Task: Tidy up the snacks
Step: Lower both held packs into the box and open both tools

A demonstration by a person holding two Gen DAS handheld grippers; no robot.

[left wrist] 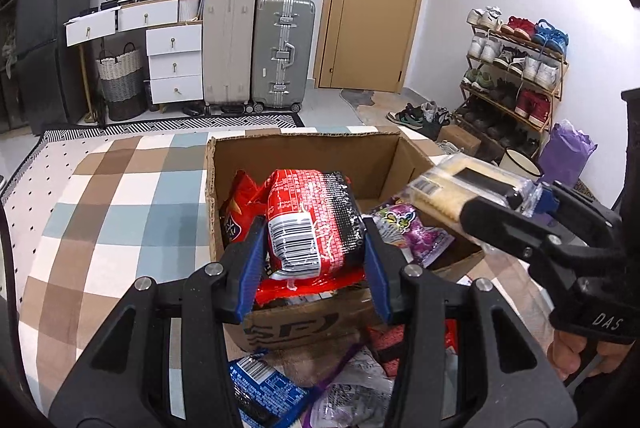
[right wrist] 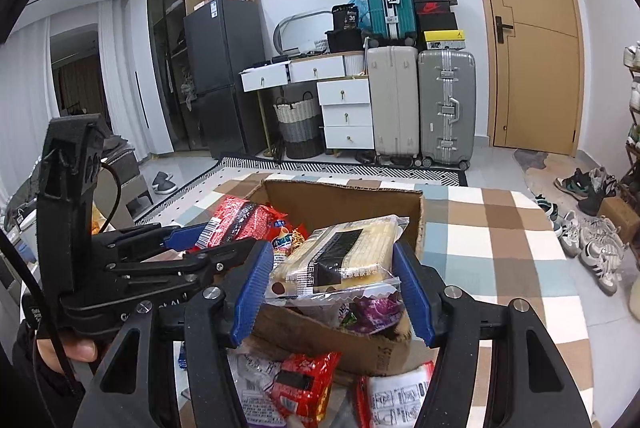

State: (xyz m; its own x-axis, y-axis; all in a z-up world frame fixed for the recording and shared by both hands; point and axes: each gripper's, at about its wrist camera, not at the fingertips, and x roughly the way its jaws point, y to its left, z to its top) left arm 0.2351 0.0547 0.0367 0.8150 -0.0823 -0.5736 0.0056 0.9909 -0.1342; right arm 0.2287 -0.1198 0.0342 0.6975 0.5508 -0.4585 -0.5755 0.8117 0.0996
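Both packs are up over the cardboard box (left wrist: 304, 148) now, and this is the placing step, by the look of it. The left gripper (left wrist: 314, 260) is clamped on the red noodle pack (left wrist: 308, 224), blue pads squeezing its sides, the pack hanging barcode-side toward the camera above the box's near-left part. The right gripper (right wrist: 334, 284) has its jaws closed on the pale yellow cracker pack (right wrist: 344, 252), held flat over the box's near-right corner, just above a purple snack bag (right wrist: 376, 310) lying inside.

The box already holds a red chip bag (left wrist: 240, 212) against its left wall, so free floor looks to be toward the far wall. Best play, I'd say: carry each pack a bit deeper past the near rim before letting go, lower until it rests on what's below, then open the jaws and lift straight out. The two grippers sit close beside each other over the box, so releasing one at a time keeps them from knocking.

More wrapped snacks wait just outside the box's near wall, including a blue packet (left wrist: 264, 384) and another red pack (right wrist: 304, 380); the box sits on a checked cloth (left wrist: 120, 208)
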